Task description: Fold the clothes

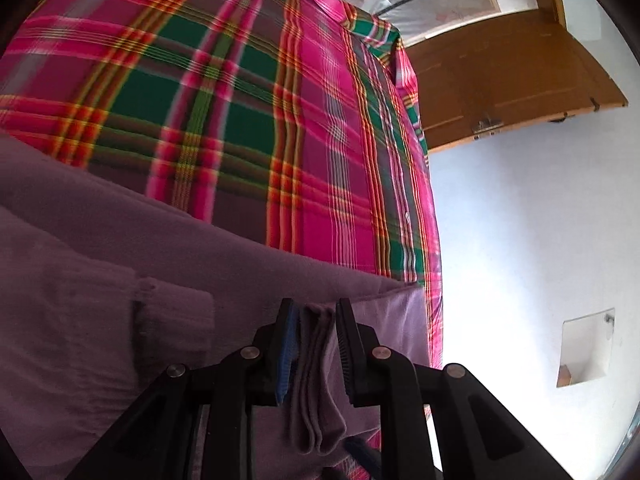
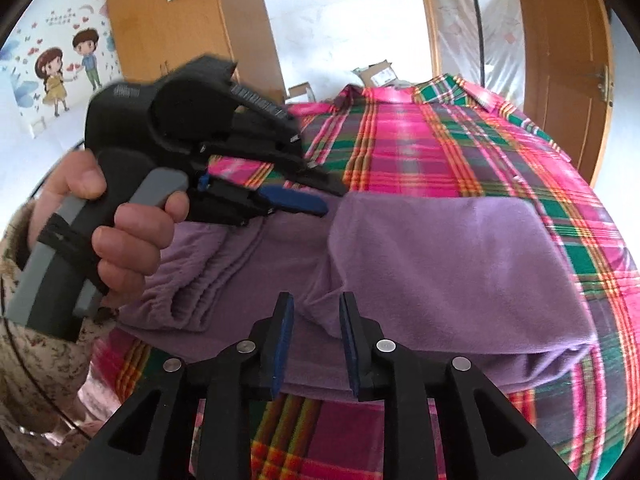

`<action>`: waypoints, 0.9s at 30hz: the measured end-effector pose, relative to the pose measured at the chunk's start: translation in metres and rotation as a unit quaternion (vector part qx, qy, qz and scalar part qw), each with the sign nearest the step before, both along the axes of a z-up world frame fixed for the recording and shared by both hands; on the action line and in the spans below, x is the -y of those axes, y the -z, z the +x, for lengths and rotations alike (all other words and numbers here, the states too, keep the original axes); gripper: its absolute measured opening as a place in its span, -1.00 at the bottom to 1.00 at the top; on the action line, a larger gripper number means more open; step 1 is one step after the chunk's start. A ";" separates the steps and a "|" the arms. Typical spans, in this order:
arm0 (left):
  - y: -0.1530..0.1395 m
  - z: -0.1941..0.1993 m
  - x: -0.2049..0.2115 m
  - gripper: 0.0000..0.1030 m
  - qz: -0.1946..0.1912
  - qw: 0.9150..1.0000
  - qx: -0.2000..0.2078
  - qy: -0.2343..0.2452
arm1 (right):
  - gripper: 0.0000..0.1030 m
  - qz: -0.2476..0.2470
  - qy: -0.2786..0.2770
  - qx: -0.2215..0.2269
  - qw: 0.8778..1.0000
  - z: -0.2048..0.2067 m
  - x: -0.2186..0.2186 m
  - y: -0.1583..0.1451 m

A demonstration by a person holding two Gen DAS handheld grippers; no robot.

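I am pinching a folded bunch of the purple garment (image 1: 316,380) in my left gripper (image 1: 316,354), low in its frame. The garment is lying across the middle of the plaid bedsheet (image 2: 460,152). My right gripper (image 2: 316,340) is hovering narrowly parted over its near edge, gripping nothing.
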State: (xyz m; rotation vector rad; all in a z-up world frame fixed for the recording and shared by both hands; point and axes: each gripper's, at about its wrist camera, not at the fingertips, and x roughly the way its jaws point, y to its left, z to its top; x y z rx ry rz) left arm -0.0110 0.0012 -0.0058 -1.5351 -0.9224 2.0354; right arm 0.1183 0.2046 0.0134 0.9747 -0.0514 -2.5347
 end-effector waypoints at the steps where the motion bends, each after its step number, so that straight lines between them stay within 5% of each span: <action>1: -0.001 -0.001 -0.001 -0.61 0.001 1.000 -0.002 -0.001 | -0.53 -0.005 0.007 -0.005 1.000 0.002 -0.008 -0.003; 8: 0.000 0.006 -0.012 -0.36 -0.022 1.000 0.000 0.022 | -0.52 -0.009 0.110 -0.016 0.994 0.011 -0.068 -0.009; 22: 0.016 0.016 -0.026 -0.18 -0.042 0.998 0.017 0.038 | -0.48 -0.013 0.186 -0.023 0.982 0.024 -0.118 -0.005; 27: 0.017 0.020 -0.027 -0.18 -0.042 0.998 0.022 0.032 | -0.20 -0.014 0.198 -0.016 0.980 0.029 -0.129 0.003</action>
